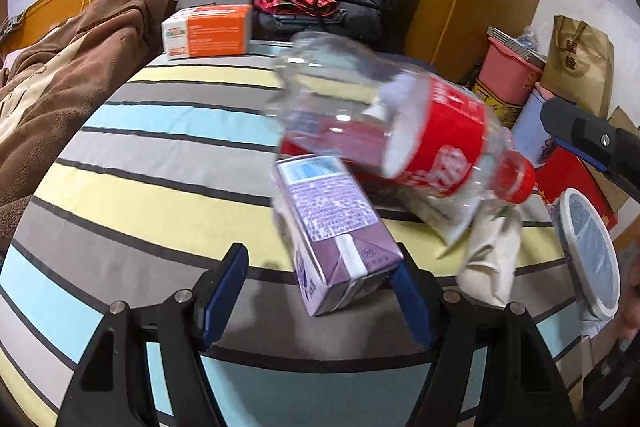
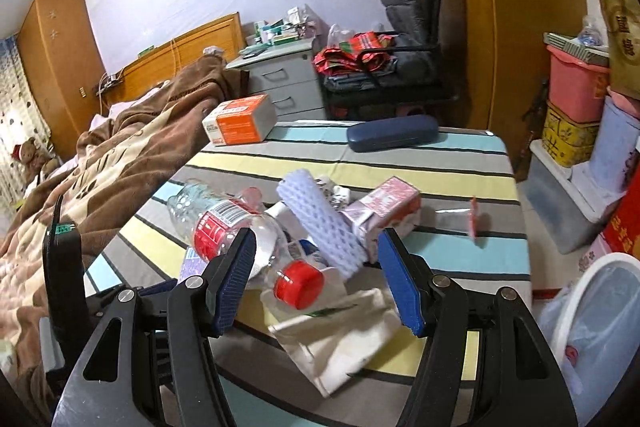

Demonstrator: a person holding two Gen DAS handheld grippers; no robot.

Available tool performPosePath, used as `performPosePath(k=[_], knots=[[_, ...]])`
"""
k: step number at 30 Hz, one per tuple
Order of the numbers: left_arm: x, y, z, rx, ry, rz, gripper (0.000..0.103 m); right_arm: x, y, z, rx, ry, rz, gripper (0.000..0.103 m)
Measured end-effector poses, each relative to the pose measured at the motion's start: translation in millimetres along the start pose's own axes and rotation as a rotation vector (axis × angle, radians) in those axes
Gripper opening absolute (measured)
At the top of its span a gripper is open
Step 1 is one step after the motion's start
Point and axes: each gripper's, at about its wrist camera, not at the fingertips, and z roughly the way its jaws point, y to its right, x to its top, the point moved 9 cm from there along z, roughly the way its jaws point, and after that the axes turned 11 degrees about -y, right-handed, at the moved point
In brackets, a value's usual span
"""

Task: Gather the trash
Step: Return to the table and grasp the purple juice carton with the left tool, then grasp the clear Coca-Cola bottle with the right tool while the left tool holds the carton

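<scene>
A pile of trash lies on the striped table (image 1: 140,187). A clear plastic bottle (image 1: 384,123) with a red label and red cap lies on its side, also in the right wrist view (image 2: 232,223). A purple drink carton (image 1: 336,227) stands just ahead of my open left gripper (image 1: 320,279), touching its right finger. My open right gripper (image 2: 316,271) hovers over the bottle's red cap (image 2: 300,283). White foam netting (image 2: 320,223), a pink carton (image 2: 380,211) and a crumpled white bag (image 2: 344,339) lie beside the bottle.
An orange box (image 2: 240,121) and a dark blue glasses case (image 2: 392,137) sit at the table's far end. A white bin with a plastic liner (image 2: 592,315) stands right of the table. A bed with a brown blanket (image 2: 100,167) lies left. Boxes are stacked at right.
</scene>
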Motion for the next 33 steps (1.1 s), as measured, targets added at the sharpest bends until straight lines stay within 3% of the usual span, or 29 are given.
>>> performPosePath(k=[1, 4, 13, 19, 25, 30, 33], knots=[[1, -4, 0, 0.003, -0.001, -0.003, 0.067, 0, -1, 1, 0.001, -0.003, -0.003, 0.065], [3, -18, 1, -0.021, -0.004, -0.023, 0.047, 0, -7, 4, 0.005, -0.012, -0.015, 0.065], [1, -58, -9, -0.002, 0.021, -0.075, 0.047, 8, -40, 12, 0.036, -0.016, -0.145, 0.065], [-7, -91, -18, 0.034, 0.034, -0.119, 0.046, 1, -61, 29, 0.098, -0.076, -0.228, 0.065], [-13, -112, -25, 0.045, 0.032, -0.146, 0.046, -18, -77, 44, 0.12, -0.156, -0.298, 0.065], [-13, -121, -28, 0.054, 0.037, -0.149, 0.046, -43, -92, 48, 0.106, -0.232, -0.437, 0.065], [-13, -129, -30, 0.064, 0.042, -0.156, 0.046, -35, -94, 40, 0.132, -0.201, -0.402, 0.065]])
